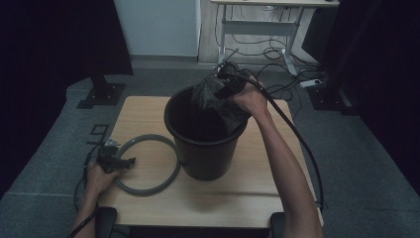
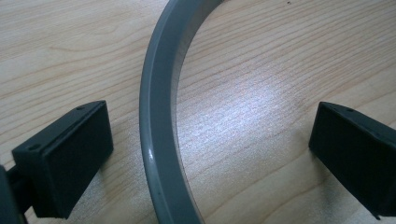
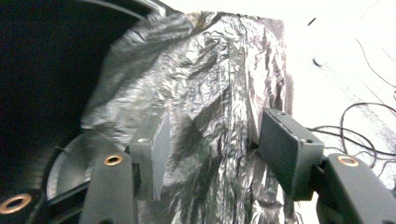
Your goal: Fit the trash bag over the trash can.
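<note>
At frame centre, our right gripper (image 3: 210, 158) holds its jaws half apart around the crumpled black plastic bag (image 3: 205, 93), over the round black plastic bucket (image 1: 205, 148). At lower left, our left gripper (image 2: 210, 158) stands wide open astride the grey plastic ring (image 2: 156, 116).

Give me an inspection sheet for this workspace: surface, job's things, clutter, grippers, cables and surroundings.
Surface: light wooden table, bare where visible.
Job's things: round black plastic bin upright mid-table; crinkled black plastic bag draped over its far rim; grey plastic ring flat on the table, left of the bin.
Clutter: nothing seen.
Grippers: left hand-held gripper open, jaws astride the ring's band, not pressing it; right hand-held gripper open, bag between the jaws.
Cables: black gripper cable runs along the right forearm; loose cables on the floor beyond.
Surroundings: grey carpet, white desk frame at the back, dark room.
</note>
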Available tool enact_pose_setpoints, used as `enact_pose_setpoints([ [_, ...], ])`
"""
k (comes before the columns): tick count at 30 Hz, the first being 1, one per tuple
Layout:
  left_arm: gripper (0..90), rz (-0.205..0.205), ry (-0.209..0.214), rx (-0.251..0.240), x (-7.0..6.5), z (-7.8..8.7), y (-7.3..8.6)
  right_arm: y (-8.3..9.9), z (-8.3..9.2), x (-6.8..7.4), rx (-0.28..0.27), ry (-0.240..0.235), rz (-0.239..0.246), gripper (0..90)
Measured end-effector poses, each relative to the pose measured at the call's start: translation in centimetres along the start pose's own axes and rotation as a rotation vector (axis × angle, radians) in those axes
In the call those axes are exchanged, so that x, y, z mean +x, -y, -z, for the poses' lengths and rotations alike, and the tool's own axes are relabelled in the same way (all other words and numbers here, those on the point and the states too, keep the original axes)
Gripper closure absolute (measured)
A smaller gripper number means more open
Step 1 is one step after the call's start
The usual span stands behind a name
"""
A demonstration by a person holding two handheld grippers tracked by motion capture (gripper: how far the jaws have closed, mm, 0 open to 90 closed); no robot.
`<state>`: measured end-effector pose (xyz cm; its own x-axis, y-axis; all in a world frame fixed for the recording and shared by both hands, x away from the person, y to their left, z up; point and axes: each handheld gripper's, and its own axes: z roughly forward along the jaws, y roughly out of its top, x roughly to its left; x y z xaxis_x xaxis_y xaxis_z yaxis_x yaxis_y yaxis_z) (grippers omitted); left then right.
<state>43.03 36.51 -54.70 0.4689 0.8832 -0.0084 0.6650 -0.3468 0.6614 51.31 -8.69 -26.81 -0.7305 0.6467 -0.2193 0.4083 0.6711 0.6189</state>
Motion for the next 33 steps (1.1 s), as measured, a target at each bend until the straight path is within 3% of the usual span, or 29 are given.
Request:
enact_pose_setpoints([
  [4, 0.0, -0.001, 0.001, 0.0, 0.0, 0.0, 0.0, 0.4, -0.8, -0.6, 0.014, 0.034, 0.012, 52.8],
  [8, 0.0, -0.001, 0.002, 0.0, 0.0, 0.0, 0.0, 1.2, -1.4, -1.4, 0.076, 0.034, 0.012, 62.4],
  [13, 0.0, -0.002, 0.002, 0.0, 0.0, 0.0, 0.0, 2.3, -1.8, -1.9, 0.097, 0.014, -0.013, 68.0],
  [14, 0.0, -0.002, 0.002, 0.0, 0.0, 0.0, 0.0, 2.4, -1.8, -2.0, 0.098, 0.009, -0.016, 66.4],
  [16, 0.0, -0.002, 0.003, 0.0, 0.0, 0.0, 0.0, 2.2, -1.5, -2.2, 0.081, 0.018, -0.025, 49.4],
  [19, 0.0, -0.002, 0.004, 0.0, 0.0, 0.0, 0.0, 1.5, -0.7, -2.5, 0.011, 0.042, -0.035, 36.3],
  [21, 0.0, -0.002, 0.004, 0.0, 0.0, 0.0, 0.0, 0.8, -0.4, -2.6, -0.025, 0.036, -0.036, 34.8],
  [24, 0.0, -0.002, 0.004, 0.001, 0.0, 0.0, 0.0, -0.1, -0.5, -2.4, -0.037, 0.017, -0.023, 34.9],
  [30, 0.0, -0.003, 0.004, 0.0, 0.0, 0.0, 0.0, -0.7, -2.2, -2.3, 0.009, -0.013, -0.008, 47.2],
  [33, 0.0, -0.005, 0.006, 0.0, 0.0, 0.0, 0.0, -0.5, -2.9, -2.3, 0.053, -0.015, 0.004, 59.7],
])
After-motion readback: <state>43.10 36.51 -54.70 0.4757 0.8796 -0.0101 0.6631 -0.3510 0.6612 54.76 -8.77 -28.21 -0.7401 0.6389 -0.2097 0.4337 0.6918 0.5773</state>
